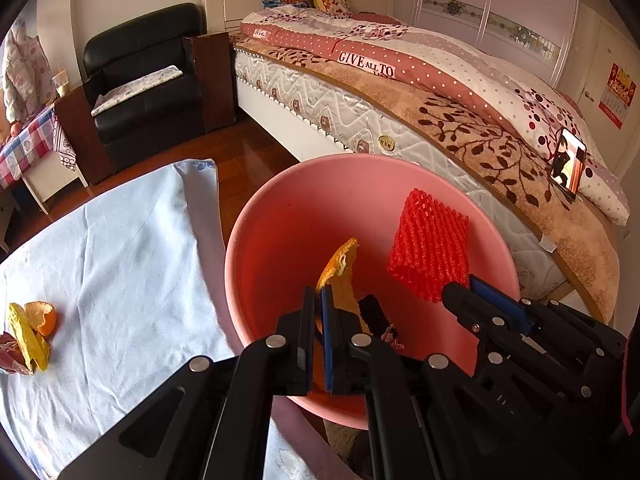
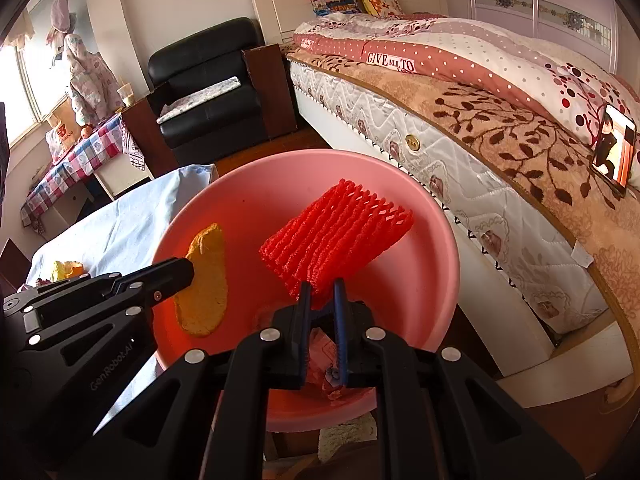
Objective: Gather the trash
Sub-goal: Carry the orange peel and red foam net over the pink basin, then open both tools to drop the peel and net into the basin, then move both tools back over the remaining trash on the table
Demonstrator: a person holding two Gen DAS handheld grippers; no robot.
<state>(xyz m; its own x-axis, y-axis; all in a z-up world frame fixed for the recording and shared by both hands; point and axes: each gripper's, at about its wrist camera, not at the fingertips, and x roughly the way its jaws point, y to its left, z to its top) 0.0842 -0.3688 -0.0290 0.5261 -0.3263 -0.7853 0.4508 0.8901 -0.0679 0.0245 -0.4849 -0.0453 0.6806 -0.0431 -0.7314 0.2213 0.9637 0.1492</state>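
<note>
- Bedroom setting: a bed (image 1: 400, 92) with a dotted quilt runs along the far side, a black armchair (image 1: 148, 76) stands by the wall, and wooden floor (image 1: 256, 160) shows between them
- Left tool (image 1: 319, 300) is pinched nearly shut on a strip of orange peel (image 1: 340, 268), which sticks up from between its blue pads over the inside of the basin
- Right tool (image 2: 320, 292) is clamped, jaws a little apart, on the lower edge of a red foam fruit net (image 2: 336, 232); the net stands up and leans away above the basin
- Both tools point steeply down into the pink basin (image 1: 272, 216), side by side, the left one's peel to the left of the net
- On the basin's bottom, below the right tool, lies some crumpled wrapper (image 2: 332, 376), too hidden to tell more
- Just beside the basin, to its left, is the bench (image 1: 128, 248), covered with a pale blue cloth
- More trash lies on that cloth well apart from the basin: a yellow peel (image 1: 28, 336), a curled piece of orange peel (image 1: 42, 316) touching it, and a reddish scrap (image 1: 12, 356) at the edge
- A phone (image 1: 568, 164) with a lit screen is propped on the bed's edge to the right
- A small table with a checked cloth (image 2: 76, 160) stands by the window
</note>
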